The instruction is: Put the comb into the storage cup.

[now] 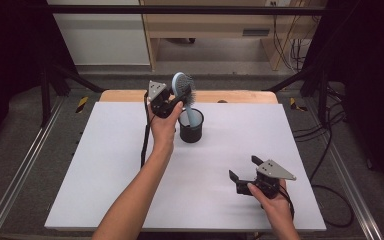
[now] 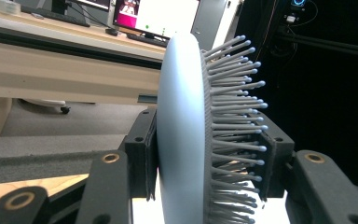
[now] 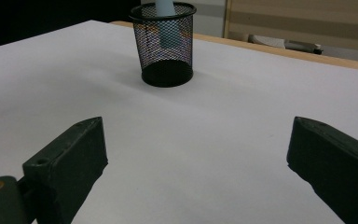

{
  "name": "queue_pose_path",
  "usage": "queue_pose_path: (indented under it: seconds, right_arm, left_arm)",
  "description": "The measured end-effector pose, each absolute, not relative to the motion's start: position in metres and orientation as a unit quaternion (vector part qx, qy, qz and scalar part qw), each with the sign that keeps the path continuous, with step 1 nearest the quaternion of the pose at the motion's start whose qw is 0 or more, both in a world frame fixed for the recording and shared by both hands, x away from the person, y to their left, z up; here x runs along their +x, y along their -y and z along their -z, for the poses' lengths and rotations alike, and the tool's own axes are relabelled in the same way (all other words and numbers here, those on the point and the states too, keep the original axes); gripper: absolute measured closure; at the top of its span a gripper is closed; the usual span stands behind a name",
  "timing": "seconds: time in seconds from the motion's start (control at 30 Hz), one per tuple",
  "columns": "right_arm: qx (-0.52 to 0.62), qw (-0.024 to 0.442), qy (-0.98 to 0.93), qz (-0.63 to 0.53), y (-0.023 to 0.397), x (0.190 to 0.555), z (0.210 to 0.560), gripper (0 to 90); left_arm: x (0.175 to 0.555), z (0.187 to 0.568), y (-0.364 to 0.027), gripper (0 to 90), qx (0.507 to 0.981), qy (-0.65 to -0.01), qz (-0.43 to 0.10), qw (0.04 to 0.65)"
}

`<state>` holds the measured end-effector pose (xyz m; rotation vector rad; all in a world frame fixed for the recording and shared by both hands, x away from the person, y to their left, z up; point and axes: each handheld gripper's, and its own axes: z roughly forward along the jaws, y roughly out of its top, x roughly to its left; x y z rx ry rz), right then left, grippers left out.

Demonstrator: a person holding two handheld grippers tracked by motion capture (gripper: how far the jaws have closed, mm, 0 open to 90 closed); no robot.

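A light blue hairbrush (image 1: pixel 184 90) with grey bristles stands head up, its handle down inside a black mesh cup (image 1: pixel 191 126) near the table's far middle. My left gripper (image 1: pixel 176 101) is shut on the brush head; in the left gripper view one pad presses the smooth back of the hairbrush (image 2: pixel 179 130) and the other the bristles. My right gripper (image 1: pixel 243 168) rests low at the front right, open with nothing between its jaws. In the right gripper view the mesh cup (image 3: pixel 165 44) stands ahead with the brush handle (image 3: pixel 167 23) inside.
The white table top (image 1: pixel 105 165) has a wooden strip along its far edge. Metal rails run along both sides, and cables lie on the floor at the right. A desk with screens stands beyond the table.
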<state>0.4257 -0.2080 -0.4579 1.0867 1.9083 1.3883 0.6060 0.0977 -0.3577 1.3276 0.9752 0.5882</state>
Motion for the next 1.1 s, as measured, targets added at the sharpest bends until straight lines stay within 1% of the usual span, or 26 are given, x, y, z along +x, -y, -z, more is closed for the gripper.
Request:
queue_pose_path:
  seconds: [1.1]
  right_arm:
    - [0.400,0.267,-0.711,-0.513,0.207,0.426,0.459,5.1]
  left_arm:
    - [0.611,0.370,-0.097,50.0,0.589,-0.435,-0.257,0.631]
